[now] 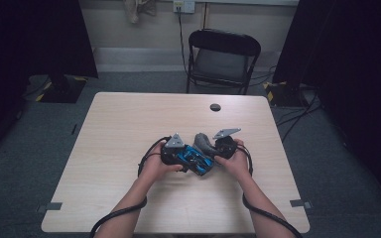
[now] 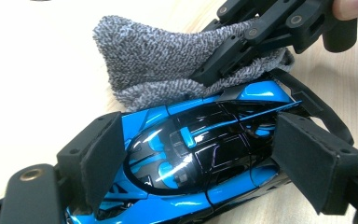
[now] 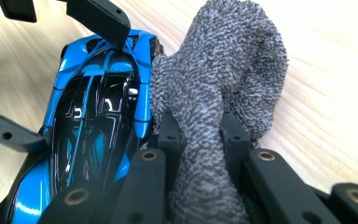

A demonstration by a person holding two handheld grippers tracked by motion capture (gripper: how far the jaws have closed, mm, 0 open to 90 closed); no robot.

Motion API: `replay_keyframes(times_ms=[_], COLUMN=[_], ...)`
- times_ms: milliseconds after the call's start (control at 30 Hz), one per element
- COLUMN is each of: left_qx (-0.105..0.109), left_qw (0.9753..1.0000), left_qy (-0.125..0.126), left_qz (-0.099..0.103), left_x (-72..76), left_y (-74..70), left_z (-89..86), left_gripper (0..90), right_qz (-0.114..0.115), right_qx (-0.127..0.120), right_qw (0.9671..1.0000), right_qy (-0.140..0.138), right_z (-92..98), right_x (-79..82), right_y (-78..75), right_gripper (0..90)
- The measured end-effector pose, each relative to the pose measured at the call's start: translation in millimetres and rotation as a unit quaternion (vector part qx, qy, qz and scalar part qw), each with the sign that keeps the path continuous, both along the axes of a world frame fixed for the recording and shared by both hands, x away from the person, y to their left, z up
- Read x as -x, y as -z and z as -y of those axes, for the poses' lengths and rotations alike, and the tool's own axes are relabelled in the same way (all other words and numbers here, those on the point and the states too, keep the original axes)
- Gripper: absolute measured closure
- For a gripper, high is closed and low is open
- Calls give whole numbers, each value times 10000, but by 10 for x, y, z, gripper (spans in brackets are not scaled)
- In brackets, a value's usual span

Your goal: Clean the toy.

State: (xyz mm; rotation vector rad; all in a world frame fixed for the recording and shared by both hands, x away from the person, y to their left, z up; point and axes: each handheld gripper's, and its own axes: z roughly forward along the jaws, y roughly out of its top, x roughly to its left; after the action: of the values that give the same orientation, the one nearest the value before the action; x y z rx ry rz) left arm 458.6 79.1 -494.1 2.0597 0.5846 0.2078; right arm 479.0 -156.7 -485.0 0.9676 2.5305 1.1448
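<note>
Glossy blue and black toy sports car [image 2: 200, 158] sits a bit nearer the front edge than the middle of the light wood bench [image 1: 129, 129], between both hands. Left gripper [image 2: 200, 161] has its two foam-padded jaws clamped on the car's flanks, one pad each side of the cabin, so it is gripping the car. Right gripper [image 3: 198, 140] is closed on a bunched grey knitted cloth [image 3: 219, 70], the fabric pinched between its jaws and bulging out past the tips. Cloth rests against the car's side, touching the blue bodywork by the roof edge, in the right gripper view.

Handling, judged: car looks light, rigid, hard plastic or die-cast shell, very shiny so likely slippery under hard contact; foam pads help. Thin black rear wing and side fins look fragile, avoid squeezing there. Best hold is across the broad mid-body sides where the left gripper has it, low and square so it cannot pivot. Cloth is soft, limp, light, non-slip; take it by a thick bunch, leave a loose pad free for wiping. Press lightly, car may skid on the smooth bench if the clamp loosens
</note>
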Motion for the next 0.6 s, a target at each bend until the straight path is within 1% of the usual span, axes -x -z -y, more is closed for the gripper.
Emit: replay_keyframes(times_ms=[267,500,600], left_qx=[-35,1,-24], left_qw=[10000,10000,10000], left_qy=[-4,43,64], left_qz=[-17,-20,-22], left_x=[-1,5,10], left_y=[-9,-3,-10], left_z=[7,10,22], left_gripper=[170,177,180], right_qz=[-13,-26,-40], right_qx=[30,-28,-92], right_qw=[10000,10000,9999], right_qy=[34,84,135], right_z=[85,176,220], right_x=[68,146,180], right_y=[-8,-5,-2], right_gripper=[751,751,751])
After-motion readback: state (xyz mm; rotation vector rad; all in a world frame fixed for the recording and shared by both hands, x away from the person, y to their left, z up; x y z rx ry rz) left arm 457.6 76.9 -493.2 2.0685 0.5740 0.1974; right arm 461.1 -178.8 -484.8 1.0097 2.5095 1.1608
